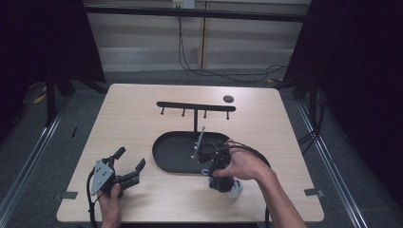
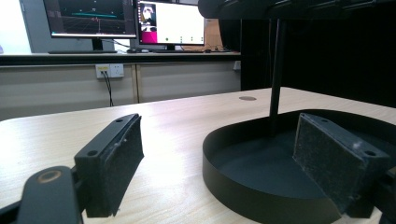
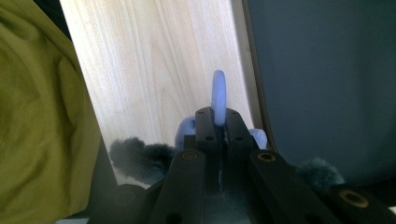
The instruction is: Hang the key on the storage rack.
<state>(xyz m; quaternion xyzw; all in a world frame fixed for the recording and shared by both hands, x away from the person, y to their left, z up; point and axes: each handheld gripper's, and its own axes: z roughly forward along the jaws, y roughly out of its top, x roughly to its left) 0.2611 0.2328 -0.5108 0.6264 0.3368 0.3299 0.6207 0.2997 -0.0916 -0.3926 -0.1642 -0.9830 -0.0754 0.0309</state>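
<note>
**Right claw holds the ring piece below the hook rail; left claw idle**

Nearest, at the front edge of the pale wooden desk (image 1: 142,114), the right claw (image 3: 217,122) has its jaws pressed together on a pale blue ring (image 3: 218,95), which stands edge-on and upright between them. Dark grey fur (image 3: 135,156) shows just below the ring; whether the two are joined cannot be told. In the high view this claw (image 1: 219,172) sits just outside the front right rim of the black oval tray (image 1: 164,159).

The left claw (image 1: 127,165) rests at front left, jaws wide apart and empty, just beside the tray's left end.

Farther back, a thin black post rises from the tray to a black horizontal bar with four small hooks (image 1: 196,106), its long axis running left to right across the desk.

Judgement: the hooks lie forward of and above the held ring. The right hand (image 1: 244,166) is nearer, and the ring's opening would need to be turned to face a hook.
</note>
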